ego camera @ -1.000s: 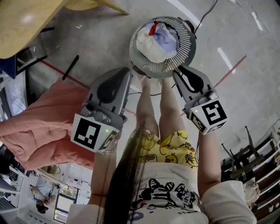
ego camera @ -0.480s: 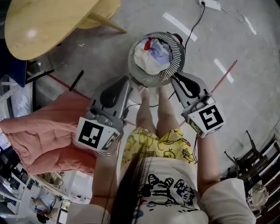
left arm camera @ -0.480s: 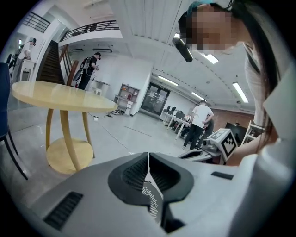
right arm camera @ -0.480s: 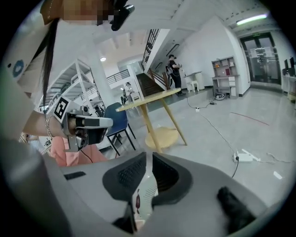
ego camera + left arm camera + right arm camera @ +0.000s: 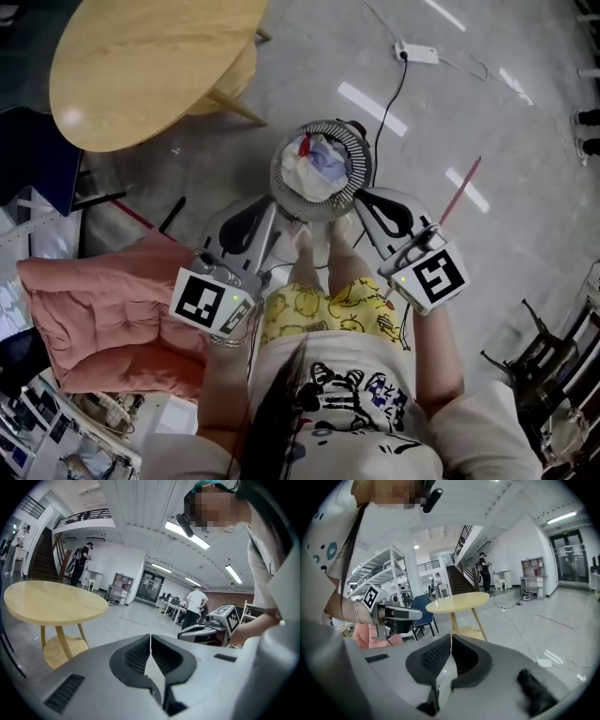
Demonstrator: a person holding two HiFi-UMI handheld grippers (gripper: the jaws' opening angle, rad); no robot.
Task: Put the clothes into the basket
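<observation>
support: grey concrete floor (image 5: 525, 141) | centre: 1 round slatted basket (image 5: 281, 187) | upper left: 1 round wooden table (image 5: 150, 66) | lower left: 1 pink cushion (image 5: 103, 319) | beyond basket: 1 white power strip (image 5: 415, 53), black cable (image 5: 399, 86)

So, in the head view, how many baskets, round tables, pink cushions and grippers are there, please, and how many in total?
Basket: 1
Round table: 1
Pink cushion: 1
Grippers: 2 (left gripper, right gripper)
Total: 5
</observation>
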